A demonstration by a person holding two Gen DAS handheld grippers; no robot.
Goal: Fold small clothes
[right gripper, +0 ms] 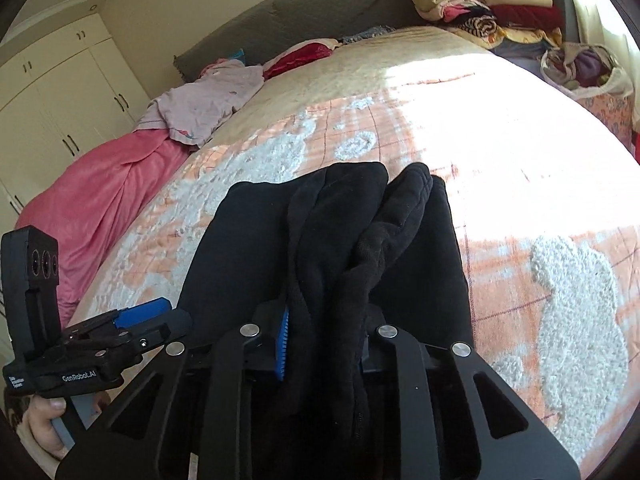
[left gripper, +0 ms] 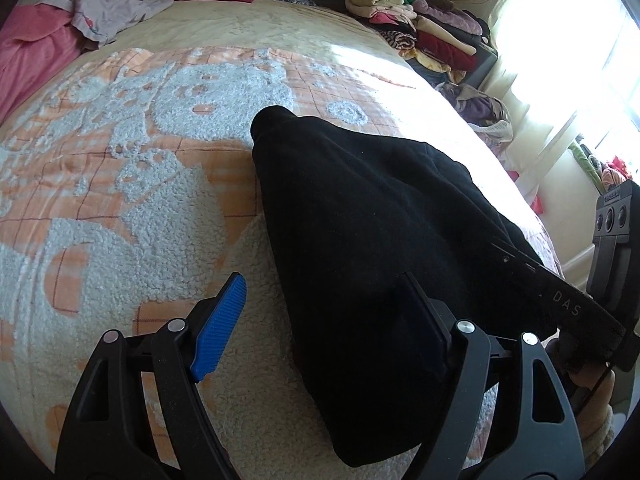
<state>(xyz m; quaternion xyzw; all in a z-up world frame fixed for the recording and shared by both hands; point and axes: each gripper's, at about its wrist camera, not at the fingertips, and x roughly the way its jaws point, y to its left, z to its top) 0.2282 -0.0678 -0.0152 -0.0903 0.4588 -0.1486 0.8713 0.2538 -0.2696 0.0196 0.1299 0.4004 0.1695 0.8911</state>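
A black fleece garment (left gripper: 360, 220) lies on the orange and white bedspread (left gripper: 120, 168). In the left wrist view my left gripper (left gripper: 324, 320) is open, its blue left pad (left gripper: 220, 324) over the bedspread and its right finger against the garment's edge. In the right wrist view my right gripper (right gripper: 324, 340) is shut on a bunched fold of the black garment (right gripper: 340, 240), which drapes forward onto the bed. The left gripper also shows in the right wrist view (right gripper: 136, 320), at the lower left beside the garment.
A lilac garment (left gripper: 116, 0) and a pink blanket (left gripper: 32, 52) lie at the bed's far left. A stack of folded clothes (left gripper: 420, 20) sits at the far right corner, with a bag of clothes (left gripper: 480, 108) beside it. White wardrobes (right gripper: 52, 92) stand at left.
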